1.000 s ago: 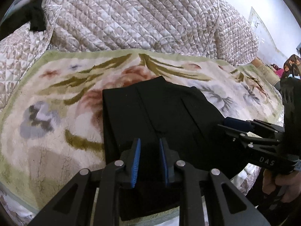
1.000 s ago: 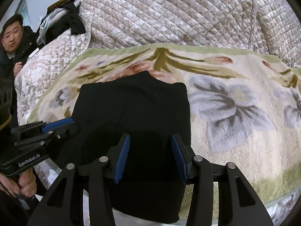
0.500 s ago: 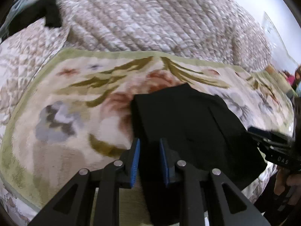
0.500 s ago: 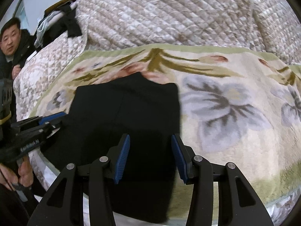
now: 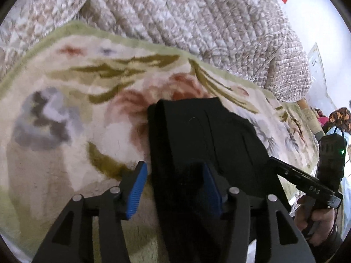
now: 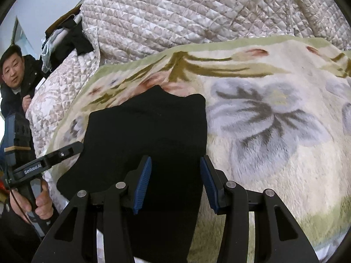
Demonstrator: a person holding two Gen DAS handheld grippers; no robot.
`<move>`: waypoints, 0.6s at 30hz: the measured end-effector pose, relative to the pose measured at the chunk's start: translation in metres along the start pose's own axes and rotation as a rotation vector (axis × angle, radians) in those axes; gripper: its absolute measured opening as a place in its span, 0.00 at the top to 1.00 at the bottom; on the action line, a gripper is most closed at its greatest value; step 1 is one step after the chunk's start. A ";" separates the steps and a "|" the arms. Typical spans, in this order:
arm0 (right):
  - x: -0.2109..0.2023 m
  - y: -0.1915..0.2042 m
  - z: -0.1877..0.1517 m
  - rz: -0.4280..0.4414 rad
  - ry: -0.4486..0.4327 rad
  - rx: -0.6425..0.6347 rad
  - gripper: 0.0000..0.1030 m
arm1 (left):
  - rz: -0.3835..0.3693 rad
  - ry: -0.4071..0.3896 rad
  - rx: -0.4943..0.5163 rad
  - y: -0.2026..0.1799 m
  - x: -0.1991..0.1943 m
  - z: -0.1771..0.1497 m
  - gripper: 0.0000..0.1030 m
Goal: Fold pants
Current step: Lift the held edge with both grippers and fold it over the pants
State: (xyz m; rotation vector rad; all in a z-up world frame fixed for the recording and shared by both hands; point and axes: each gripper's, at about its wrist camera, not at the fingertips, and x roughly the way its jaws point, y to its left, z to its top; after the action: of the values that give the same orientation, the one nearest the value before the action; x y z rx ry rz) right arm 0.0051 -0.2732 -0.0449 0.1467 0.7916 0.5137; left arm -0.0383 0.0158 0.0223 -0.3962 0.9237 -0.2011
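Black pants (image 5: 204,135) lie folded in a stack on a floral blanket (image 5: 65,100); they also show in the right wrist view (image 6: 149,131). My left gripper (image 5: 173,188) is open, its jaws straddling the left near edge of the pants. My right gripper (image 6: 175,182) is open, its jaws over the right near part of the pants. Each gripper appears at the side of the other's view: the right one (image 5: 307,182) and the left one (image 6: 48,160).
The floral blanket (image 6: 274,109) covers a bed with a quilted cover (image 6: 197,11) bunched up behind. Dark clothes (image 6: 70,41) lie at the far left. A man (image 6: 13,74) sits at the left edge.
My left gripper has opened wide and shifted to the left edge of the pants. The pants now look narrower and stacked. My right gripper stayed open over them.
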 end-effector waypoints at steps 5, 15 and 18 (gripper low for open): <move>0.013 -0.018 0.002 0.055 0.021 0.085 0.50 | -0.060 0.000 -0.036 0.002 0.012 0.005 0.38; 0.005 -0.014 -0.016 0.167 0.037 0.087 0.47 | -0.080 -0.006 -0.005 -0.008 0.000 -0.021 0.37; 0.007 -0.008 -0.020 0.169 0.050 0.068 0.46 | -0.070 -0.002 0.009 -0.011 0.001 -0.021 0.37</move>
State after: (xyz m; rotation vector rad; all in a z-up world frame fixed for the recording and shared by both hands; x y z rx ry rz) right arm -0.0017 -0.2777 -0.0659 0.2658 0.8504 0.6529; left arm -0.0544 0.0006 0.0148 -0.4205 0.9074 -0.2690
